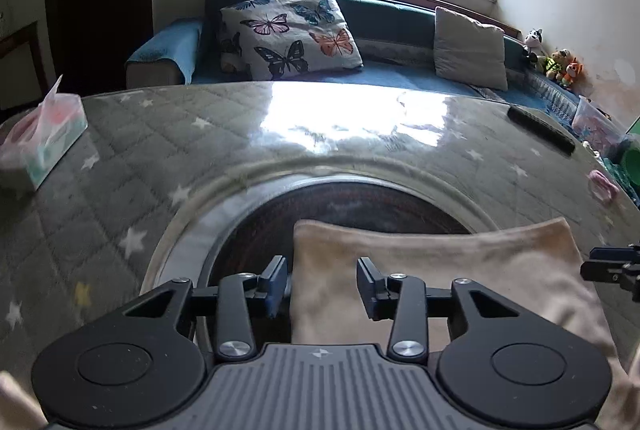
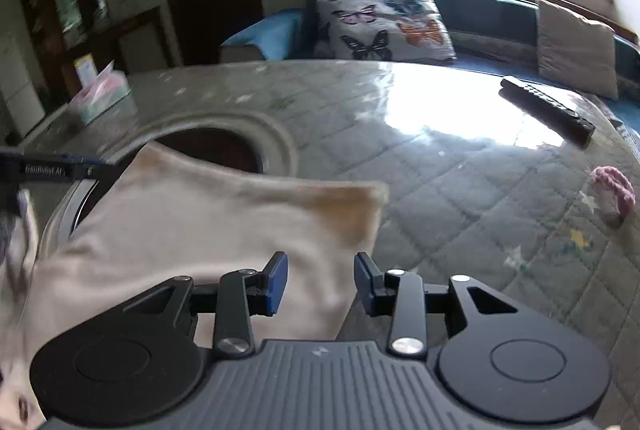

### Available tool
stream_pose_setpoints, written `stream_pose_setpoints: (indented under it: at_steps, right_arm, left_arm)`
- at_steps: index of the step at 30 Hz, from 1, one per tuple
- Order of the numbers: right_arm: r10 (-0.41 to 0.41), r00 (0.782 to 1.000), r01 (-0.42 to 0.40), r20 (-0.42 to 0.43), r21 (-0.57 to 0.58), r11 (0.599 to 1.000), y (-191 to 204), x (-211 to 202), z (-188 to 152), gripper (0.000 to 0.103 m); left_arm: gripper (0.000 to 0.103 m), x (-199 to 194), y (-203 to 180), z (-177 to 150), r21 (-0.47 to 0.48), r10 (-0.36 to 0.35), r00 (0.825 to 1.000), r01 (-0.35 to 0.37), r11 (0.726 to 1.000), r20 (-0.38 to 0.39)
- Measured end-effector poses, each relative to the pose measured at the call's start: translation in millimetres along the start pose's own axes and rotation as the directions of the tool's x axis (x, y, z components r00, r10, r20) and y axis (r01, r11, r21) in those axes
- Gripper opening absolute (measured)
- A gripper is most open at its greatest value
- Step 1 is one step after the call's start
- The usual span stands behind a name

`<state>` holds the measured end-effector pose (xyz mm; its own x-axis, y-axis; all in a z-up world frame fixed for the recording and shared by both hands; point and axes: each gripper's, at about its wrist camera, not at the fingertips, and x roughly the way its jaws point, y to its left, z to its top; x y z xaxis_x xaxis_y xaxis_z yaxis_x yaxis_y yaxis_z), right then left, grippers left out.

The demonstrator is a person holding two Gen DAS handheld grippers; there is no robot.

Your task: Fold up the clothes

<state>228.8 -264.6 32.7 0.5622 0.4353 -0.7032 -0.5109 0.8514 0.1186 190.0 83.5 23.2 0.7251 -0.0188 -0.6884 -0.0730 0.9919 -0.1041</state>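
Both the left gripper [image 1: 322,284] and right gripper [image 2: 320,282] stand spread, pinching nothing. The beige garment [image 1: 420,262] lies below them on the near table [image 1: 120,170], partly over its round recess [image 1: 352,202]; unsupported cloth may sag there, spoiling the fold.
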Motion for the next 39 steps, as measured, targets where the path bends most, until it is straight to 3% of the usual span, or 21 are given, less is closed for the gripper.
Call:
stream_pose_setpoints:
  at_steps: [3, 7, 10, 12, 19, 24, 28, 33, 39]
  right_arm:
    - [-0.017, 1.000, 0.017, -0.001, 0.039, 0.999, -12, 13, 11, 0.037]
    - [-0.020, 1.000, 0.021, -0.012, 0.079, 0.997, -25, 28, 20, 0.036]
    - [0.000, 1.000, 0.003, -0.028, 0.103, 0.995, -30, 39, 24, 0.020]
    - [-0.007, 0.999, 0.010, -0.032, 0.097, 0.995, -29, 45, 26, 0.006]
    - [-0.043, 0.999, 0.042, 0.018, 0.026, 0.999, -16, 59, 49, 0.004]
    - [-0.070, 0.997, 0.071, -0.007, 0.007, 0.997, -14, 76, 56, 0.012]
    - [-0.065, 0.998, 0.065, 0.006, -0.038, 0.997, -5, 61, 58, 0.012]
    - [0.002, 1.000, -0.004, -0.014, -0.117, 0.993, 25, 39, 52, 0.017]
    - [0.051, 0.995, -0.070, -0.090, -0.221, 0.973, 66, 42, 31, 0.019]
  left_arm:
    - [0.039, 13, -1, 3, 0.008, 0.009, 1.000, -0.009, 1.000, -0.016]
    - [0.024, 24, 2, 0, -0.001, -0.005, 0.999, 0.005, 1.000, -0.035]
    - [0.004, 27, 3, 0, 0.016, -0.004, 1.000, 0.004, 1.000, -0.023]
    - [0.003, 28, 5, 1, 0.016, 0.002, 1.000, -0.001, 1.000, -0.017]
    - [0.002, 34, 18, 12, -0.016, 0.053, 0.998, -0.052, 0.998, 0.018]
    - [0.009, 39, 23, 14, -0.023, 0.060, 0.998, -0.060, 0.998, -0.008]
    - [0.009, 27, 20, 15, -0.025, 0.074, 0.997, -0.073, 0.997, 0.016]
    - [0.009, 10, 1, 10, 0.011, 0.017, 0.999, -0.018, 1.000, 0.030]
    - [0.009, 7, -25, -7, 0.068, -0.057, 0.998, 0.058, 0.996, -0.013]
